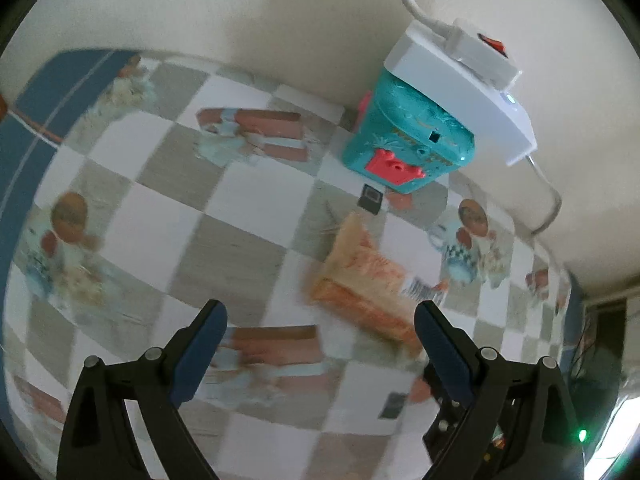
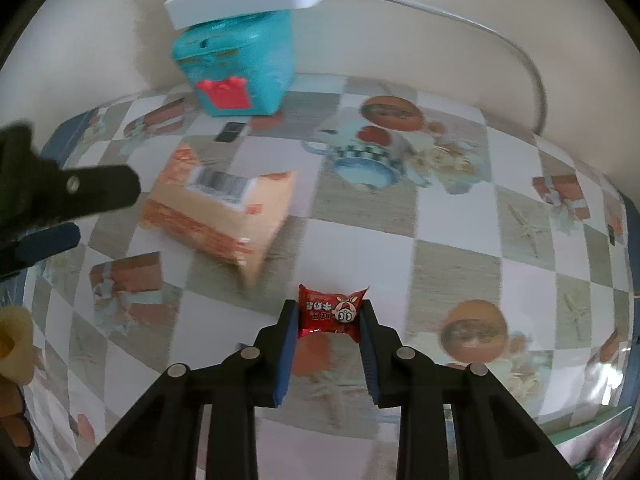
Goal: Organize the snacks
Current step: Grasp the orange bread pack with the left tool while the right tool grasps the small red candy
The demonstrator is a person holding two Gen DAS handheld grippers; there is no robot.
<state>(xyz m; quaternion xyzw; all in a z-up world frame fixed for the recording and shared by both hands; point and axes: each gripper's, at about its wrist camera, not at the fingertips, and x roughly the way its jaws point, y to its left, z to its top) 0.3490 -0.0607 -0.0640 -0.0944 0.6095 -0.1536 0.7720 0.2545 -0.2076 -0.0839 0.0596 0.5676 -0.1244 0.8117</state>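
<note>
Your right gripper (image 2: pixel 330 314) points steeply down, jaws clamped on the red candy packet (image 2: pixel 331 312) above the checkered tablecloth (image 2: pixel 456 264). Your left gripper (image 1: pixel 320 322) hangs spread wide beside the orange snack box (image 1: pixel 360 280).

A home, likely a dining or kitchen corner: a table (image 2: pixel 452 240) under a checkered oilcloth printed with teapots stands against a plain cream wall (image 1: pixel 280 12), with a teal toy chest (image 1: pixel 404 136) and white power strip (image 1: pixel 460 84) at its far edge
</note>
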